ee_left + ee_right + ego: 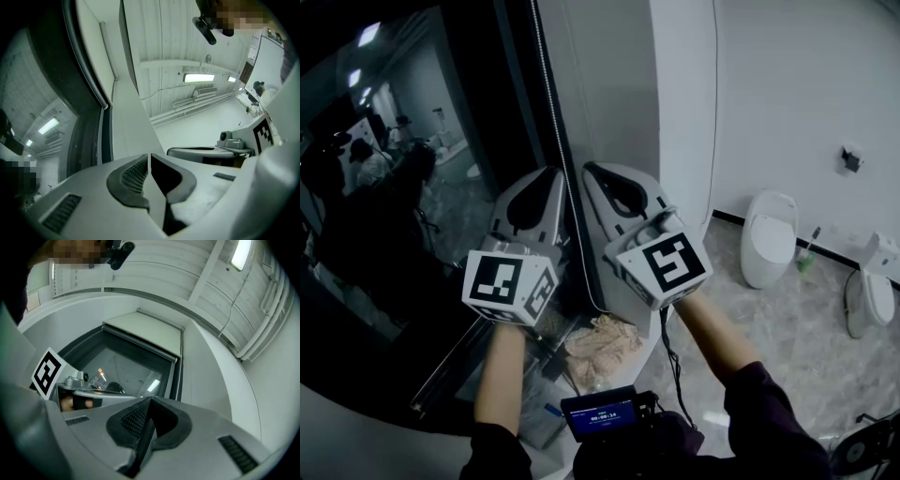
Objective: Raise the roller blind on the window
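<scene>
Up at the window, with the grey plastic left gripper (549, 174) raised beside the dark window glass (412, 187) and tilted upward. Pressed tight together, going by its ribbed black fingers (133, 176) in the left gripper view, and clamping nothing. Same story on the other side: grey plastic right gripper (592, 170) held just beside the left, angled up as well, with black fingers (136, 420) closed flat on each other and nothing caught between.

Running down between the two grippers in the head view, a thin white bead chain (559, 141) against the dark window frame (516, 94). Hard to say whether touching either gripper.

Looking up through the right gripper view: the pale white roller blind (145, 329) high in the window opening, covering the upper part and ending in a straight bottom bar (140, 344), with bare dark glass below. Hanging just beside the frame's right edge there, that bead chain again.

Down on the grey marble floor (787, 347), a white toilet (767, 239) against the white wall (787, 94) and a second white toilet (869, 298) further right, both well apart from the grippers. Nearer in, a crumpled beige cloth (600, 342) between the two forearms. At the bottom edge, a small black device with a lit blue screen (602, 412).
</scene>
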Motion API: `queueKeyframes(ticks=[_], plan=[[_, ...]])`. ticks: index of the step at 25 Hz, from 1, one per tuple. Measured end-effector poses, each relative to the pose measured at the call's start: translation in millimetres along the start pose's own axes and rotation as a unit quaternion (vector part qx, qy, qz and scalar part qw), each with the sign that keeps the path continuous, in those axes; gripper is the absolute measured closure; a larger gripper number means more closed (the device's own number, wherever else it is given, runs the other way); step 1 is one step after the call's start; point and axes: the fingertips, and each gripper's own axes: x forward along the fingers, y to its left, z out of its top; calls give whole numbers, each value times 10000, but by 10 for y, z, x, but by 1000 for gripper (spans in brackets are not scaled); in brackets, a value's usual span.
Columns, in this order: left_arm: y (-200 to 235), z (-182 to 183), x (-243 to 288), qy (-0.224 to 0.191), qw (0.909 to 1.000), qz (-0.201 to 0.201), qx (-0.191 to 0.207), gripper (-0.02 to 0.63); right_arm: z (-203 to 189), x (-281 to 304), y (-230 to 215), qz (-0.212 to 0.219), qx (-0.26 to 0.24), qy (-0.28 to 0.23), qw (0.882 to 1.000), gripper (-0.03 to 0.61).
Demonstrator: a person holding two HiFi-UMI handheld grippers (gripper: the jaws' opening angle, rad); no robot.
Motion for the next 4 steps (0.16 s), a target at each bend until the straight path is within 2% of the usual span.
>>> queueKeyframes(ticks=[4], plan=[[148,-66,-163,-8,10000,-31,-41,595,-77,58,183,-92,-21,41,9999,571]])
